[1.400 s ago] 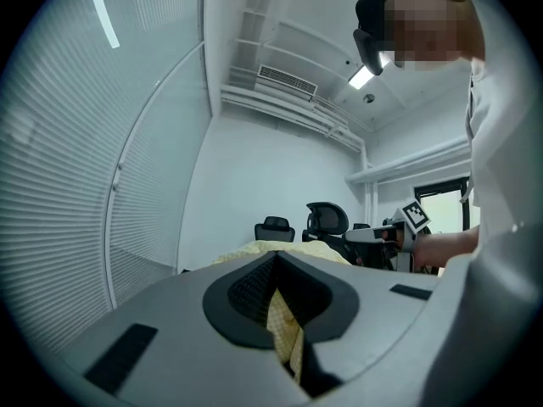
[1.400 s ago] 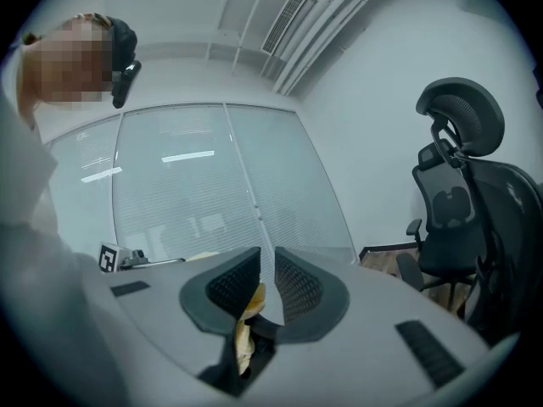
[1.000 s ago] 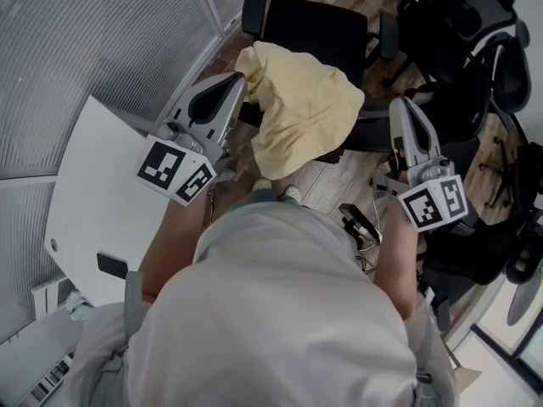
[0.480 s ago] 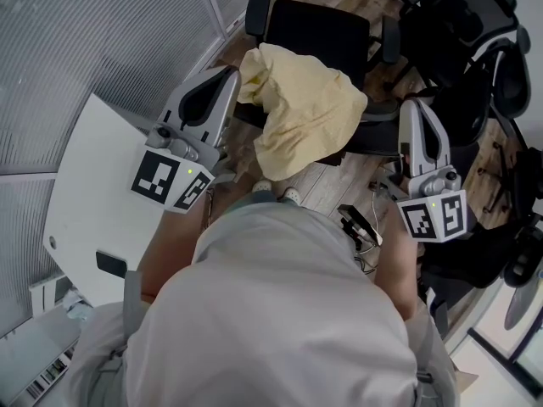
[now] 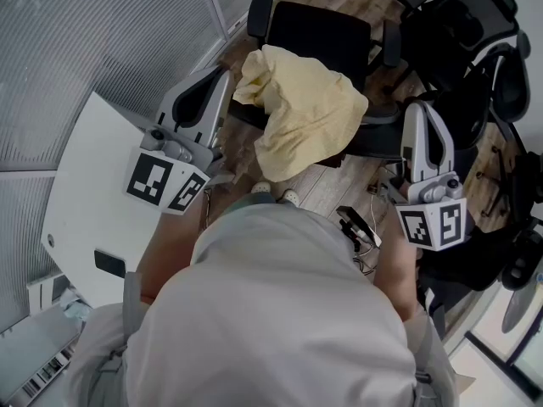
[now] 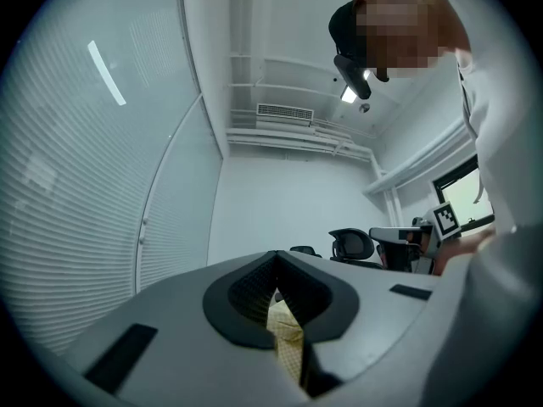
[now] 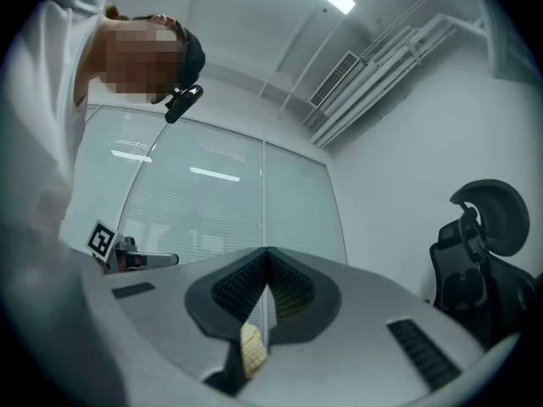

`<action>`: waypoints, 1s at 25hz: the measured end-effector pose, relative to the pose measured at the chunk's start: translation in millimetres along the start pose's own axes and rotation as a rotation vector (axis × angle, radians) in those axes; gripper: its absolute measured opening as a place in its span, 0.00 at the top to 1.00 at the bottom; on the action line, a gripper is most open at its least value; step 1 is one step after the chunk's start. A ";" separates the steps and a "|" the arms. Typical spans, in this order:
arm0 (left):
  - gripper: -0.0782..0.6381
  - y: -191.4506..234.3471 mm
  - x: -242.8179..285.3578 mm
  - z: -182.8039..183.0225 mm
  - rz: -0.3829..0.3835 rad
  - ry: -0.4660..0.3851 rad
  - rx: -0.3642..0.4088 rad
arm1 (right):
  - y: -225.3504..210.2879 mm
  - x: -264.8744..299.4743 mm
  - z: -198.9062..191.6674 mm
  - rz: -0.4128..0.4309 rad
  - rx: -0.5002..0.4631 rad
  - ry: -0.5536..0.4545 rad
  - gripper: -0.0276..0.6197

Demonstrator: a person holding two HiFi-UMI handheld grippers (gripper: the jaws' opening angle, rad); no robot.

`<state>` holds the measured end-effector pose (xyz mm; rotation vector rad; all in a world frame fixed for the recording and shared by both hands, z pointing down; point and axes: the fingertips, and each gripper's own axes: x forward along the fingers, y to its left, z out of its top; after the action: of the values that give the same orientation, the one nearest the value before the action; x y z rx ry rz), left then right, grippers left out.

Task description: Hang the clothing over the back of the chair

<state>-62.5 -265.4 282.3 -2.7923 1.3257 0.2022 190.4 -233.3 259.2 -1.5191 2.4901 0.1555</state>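
A pale yellow piece of clothing (image 5: 301, 108) lies draped over the back of a black office chair (image 5: 318, 28) and hangs down on the side nearest me. My left gripper (image 5: 226, 73) is shut at the cloth's left corner. The left gripper view shows a strip of yellow waffle fabric (image 6: 287, 346) pinched between its jaws (image 6: 276, 282). My right gripper (image 5: 416, 107) is shut too, with a small yellow scrap (image 7: 252, 350) between its jaws (image 7: 268, 282). In the head view its tips stand right of the cloth's edge, and I see no fabric reaching them.
A white table (image 5: 93, 193) with a dark phone (image 5: 110, 265) sits at my left, against a blind-covered glass wall (image 5: 102, 41). More black chairs (image 5: 475, 49) crowd the right. A black device with cables (image 5: 356, 225) lies on the wood floor by the person's shoes (image 5: 276, 189).
Both grippers have risen a little towards the head camera. The right one has rolled, so its marker cube faces up more squarely. The cloth stays draped on the chair.
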 end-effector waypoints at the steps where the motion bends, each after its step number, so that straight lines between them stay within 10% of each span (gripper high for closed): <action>1: 0.87 -0.1 -0.2 -0.2 0.000 0.000 0.002 | 0.9 0.0 -0.3 0.001 -0.010 0.002 0.93; 25: 0.87 0.7 -1.2 2.0 0.002 -0.011 0.014 | 8.5 -1.1 2.5 -0.004 -0.046 -0.010 0.93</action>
<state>-64.0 -264.7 280.5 -2.7753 1.3219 0.2071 183.7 -227.9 256.8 -1.5370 2.4917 0.2211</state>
